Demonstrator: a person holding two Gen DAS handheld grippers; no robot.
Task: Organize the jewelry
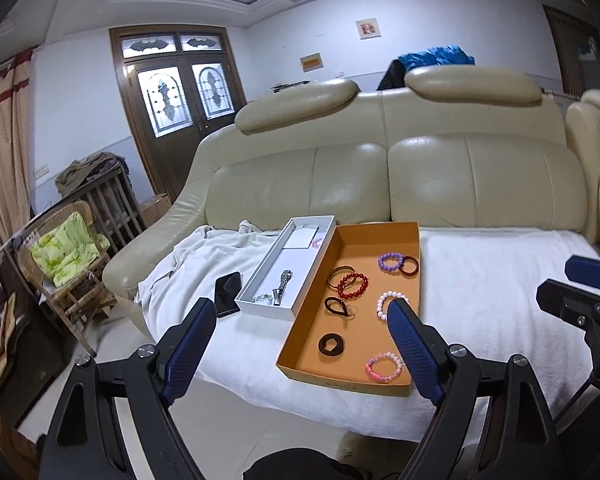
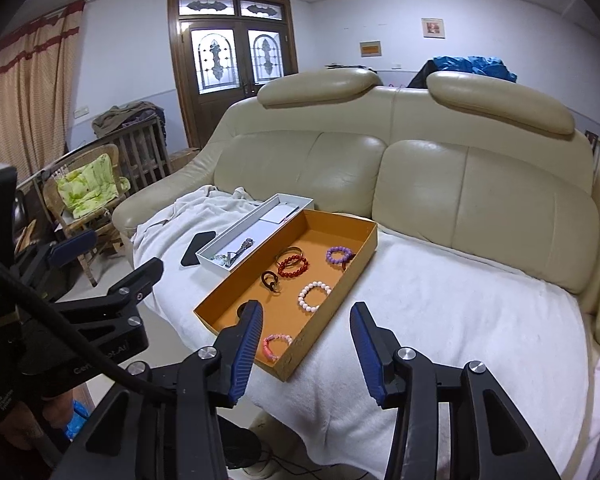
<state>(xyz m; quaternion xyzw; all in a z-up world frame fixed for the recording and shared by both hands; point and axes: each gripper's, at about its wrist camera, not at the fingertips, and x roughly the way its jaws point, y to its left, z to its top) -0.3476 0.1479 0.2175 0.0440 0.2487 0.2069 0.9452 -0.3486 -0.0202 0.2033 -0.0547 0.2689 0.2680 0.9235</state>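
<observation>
Beige leather sofa (image 1: pixel 380 168), white towel (image 1: pixel 480 280) as work surface. Bracelets sit loose in shallow orange cardboard tray (image 1: pixel 414 248); silver watch (image 1: pixel 285 280) in narrow white box (image 1: pixel 260 308), likely sorted. My left gripper (image 1: pixel 300 316) and right gripper (image 2: pixel 306 320) hover, jaws parted, empty.

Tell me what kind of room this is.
Most likely a home living room: a cream leather sofa draped with a white towel, a wooden double door with patterned glass, and curtains beside a wicker chair.
</observation>
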